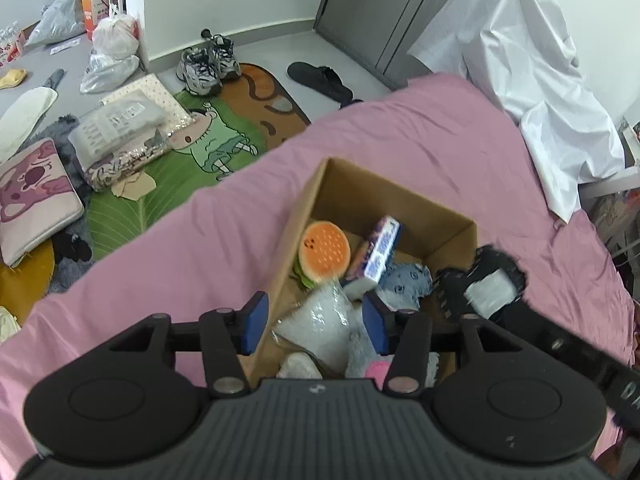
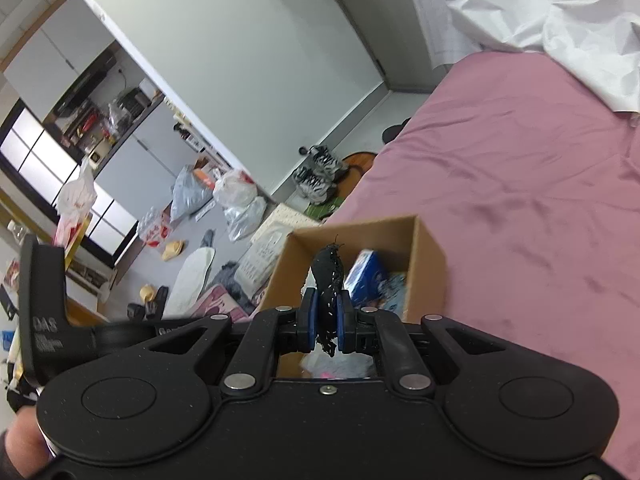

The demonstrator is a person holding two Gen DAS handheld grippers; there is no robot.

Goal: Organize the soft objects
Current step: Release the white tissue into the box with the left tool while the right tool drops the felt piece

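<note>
An open cardboard box sits on the pink bed. Inside lie a burger plush, a blue and purple pack, a grey-blue plush and a clear bag of white filling. My left gripper hangs open over the box, its blue pads either side of the clear bag and not pressing it. My right gripper is shut on a black speckled cloth over the box's near edge. The left wrist view shows that cloth at the box's right corner, with a white label on it.
The pink sheet spreads around the box, and a crumpled white cover lies at the far right. On the floor to the left are a green cartoon rug, sneakers, a slipper, plastic bags and a cushion.
</note>
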